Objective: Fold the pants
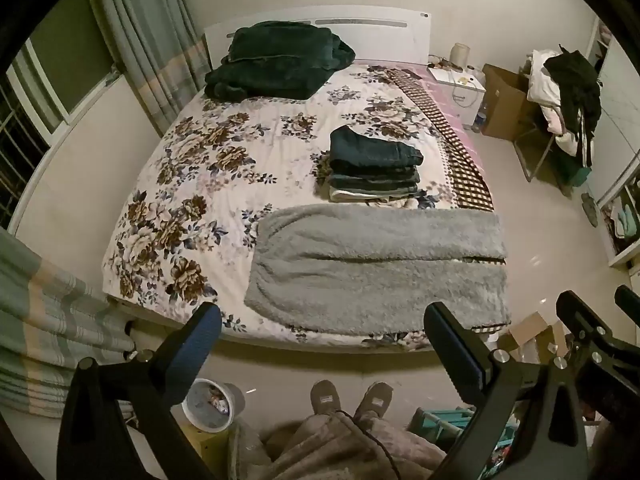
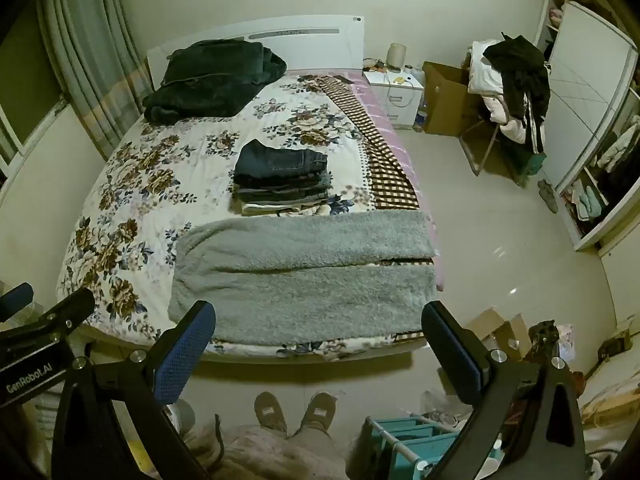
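The stack of folded clothes (image 2: 282, 178) hides its lower garments; nightstand (image 2: 394, 92) items are too small to tell.

You have fuzzy grey pants (image 1: 376, 268) on a white bedspread (image 1: 192, 184) with brown-and-blue flowers. Behind them sits a stack of dark blue jeans (image 1: 374, 168) and a dark green blanket (image 1: 276, 60).

Grey fleece pants (image 2: 304, 276) flat on bed (image 2: 132, 184)
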